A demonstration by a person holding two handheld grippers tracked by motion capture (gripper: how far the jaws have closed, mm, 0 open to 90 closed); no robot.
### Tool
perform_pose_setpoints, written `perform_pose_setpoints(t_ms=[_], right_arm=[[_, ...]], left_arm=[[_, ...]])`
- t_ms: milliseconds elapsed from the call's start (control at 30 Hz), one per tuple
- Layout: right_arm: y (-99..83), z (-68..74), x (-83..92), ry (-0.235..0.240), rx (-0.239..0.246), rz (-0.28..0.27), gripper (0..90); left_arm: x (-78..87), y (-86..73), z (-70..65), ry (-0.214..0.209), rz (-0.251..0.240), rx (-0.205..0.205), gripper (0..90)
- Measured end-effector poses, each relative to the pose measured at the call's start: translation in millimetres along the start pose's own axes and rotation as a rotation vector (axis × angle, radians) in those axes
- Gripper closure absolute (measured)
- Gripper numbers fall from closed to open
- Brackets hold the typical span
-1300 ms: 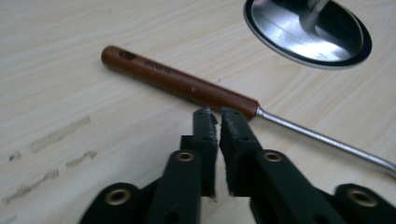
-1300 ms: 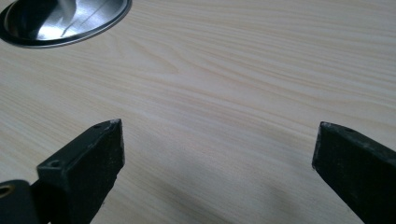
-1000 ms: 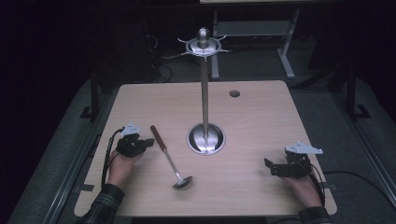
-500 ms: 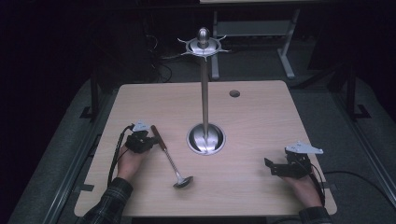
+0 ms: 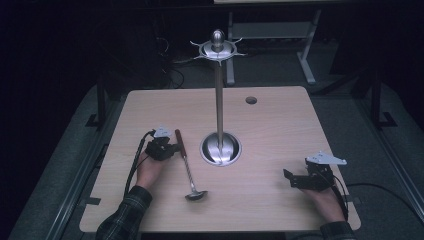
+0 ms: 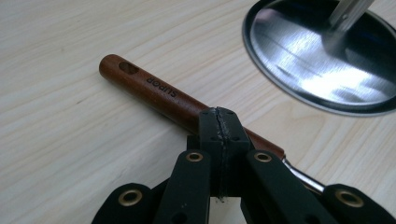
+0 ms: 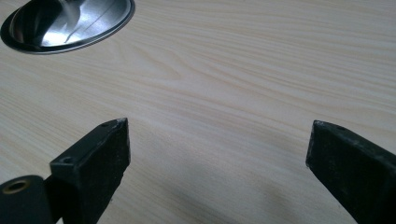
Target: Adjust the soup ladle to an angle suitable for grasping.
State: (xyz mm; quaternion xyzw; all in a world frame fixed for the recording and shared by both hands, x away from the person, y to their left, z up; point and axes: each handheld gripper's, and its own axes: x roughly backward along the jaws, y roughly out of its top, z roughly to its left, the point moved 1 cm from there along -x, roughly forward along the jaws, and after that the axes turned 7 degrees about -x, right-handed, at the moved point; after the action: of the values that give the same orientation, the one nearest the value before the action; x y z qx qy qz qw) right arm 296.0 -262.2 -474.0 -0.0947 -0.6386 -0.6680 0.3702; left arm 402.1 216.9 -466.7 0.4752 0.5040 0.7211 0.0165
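Left hand-held gripper (image 5: 162, 148): it sits left of the stand base, and its tips are right at the ladle's wooden handle. In the left gripper view its jaws (image 6: 219, 135) are fully closed, pad against pad, with nothing between them; the handle passes just beyond the tips, and whether they touch it cannot be told.

Ladle (image 5: 187, 165): it lies flat on the surface (image 5: 280, 125), just left of the stand base. The bowl (image 5: 196, 195) is at the end closer to the person, in front of the base.

Long axis of the ladle: it runs from the wooden handle end (image 6: 149, 88), beside the stand base on the far side, toward the person, leaning a little to the right. The closed jaws meet this axis crosswise, near where the wood joins the metal stem.

Stand base (image 5: 220, 148): a round shiny plate in the middle of the surface, with a tall pole and hooks on top (image 5: 218, 47).

Nearer hand: the left one, clearly. Probably the jaws must open before they can take the handle.

Right hand-held gripper (image 5: 310, 179): well to the right of the stand base, resting low near the front edge, far from the ladle. Its jaws (image 7: 219, 168) stand wide apart and hold nothing.
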Motion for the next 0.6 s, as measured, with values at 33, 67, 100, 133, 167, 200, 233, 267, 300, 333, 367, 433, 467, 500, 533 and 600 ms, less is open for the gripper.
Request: perform_pose_setpoints(t_ms=[33, 67, 100, 133, 167, 200, 233, 267, 300, 333, 367, 433, 467, 500, 533, 600], right_arm=[[0.0, 0.1, 0.1, 0.001, -0.001, 0.001, 5.8], [0.0, 0.1, 0.1, 0.001, -0.001, 0.001, 5.8], [0.0, -0.1, 0.0, 0.001, 0.0, 0.001, 5.8], [0.1, -0.1, -0.1, 0.001, 0.0, 0.001, 5.8], [0.1, 0.0, -0.2, 0.001, -0.001, 0.001, 5.8], [0.1, 0.0, -0.2, 0.002, -0.001, 0.001, 5.8], [0.0, 0.1, -0.1, 0.002, -0.001, 0.001, 5.8], [0.1, 0.0, -0.1, 0.002, 0.001, 0.0, 5.8], [0.1, 0.1, 0.0, 0.002, 0.0, 0.0, 5.8], [0.1, 0.1, -0.1, 0.003, 0.0, 0.0, 5.8], [0.1, 0.2, -0.2, 0.002, 0.0, 0.0, 5.8], [0.1, 0.4, -0.4, 0.002, 0.002, 0.001, 5.9], [0.1, 0.5, -0.4, 0.003, 0.003, 0.001, 5.9], [0.0, 0.5, -0.4, 0.003, 0.003, 0.001, 5.9], [0.1, 0.5, -0.4, 0.003, 0.003, 0.001, 5.9], [0.0, 0.4, -0.4, 0.003, 0.002, 0.001, 5.9]], left_arm=[[-1.1, 0.9, -0.5, -0.006, -0.006, 0.006, 89.8], [-2.1, 1.6, -1.1, -0.013, -0.009, 0.007, 89.8], [-3.1, 2.2, -1.9, -0.014, -0.008, 0.004, 89.8], [-4.2, 2.6, -2.8, -0.018, -0.008, 0.003, 89.8], [-5.1, 3.2, -3.9, -0.021, -0.006, 0.001, 89.8], [-6.5, 3.5, -5.5, -0.024, -0.005, 0.002, 89.8], [-7.5, 4.0, -6.7, -0.028, -0.004, -0.005, 89.8], [-8.3, 4.6, -7.6, -0.03, -0.001, -0.014, 89.8], [-9.5, 5.2, -9.6, -0.039, -0.004, -0.006, 89.8], [-10.3, 6.0, -10.8, -0.043, -0.001, -0.015, 89.8], [-11.4, 6.7, -13.1, -0.048, -0.004, -0.01, 89.8], [-13.3, 8.1, -16.8, -0.062, -0.007, -0.011, 89.8], [-13.5, 8.7, -17.1, -0.066, 0.002, -0.033, 89.8], [-13.9, 9.4, -18.8, -0.073, 0.003, -0.034, 89.8], [-14.5, 10.2, -21.4, -0.081, 0.006, -0.029, 89.8], [-15.1, 12.4, -24.4, -0.086, 0.012, -0.038, 89.8]])
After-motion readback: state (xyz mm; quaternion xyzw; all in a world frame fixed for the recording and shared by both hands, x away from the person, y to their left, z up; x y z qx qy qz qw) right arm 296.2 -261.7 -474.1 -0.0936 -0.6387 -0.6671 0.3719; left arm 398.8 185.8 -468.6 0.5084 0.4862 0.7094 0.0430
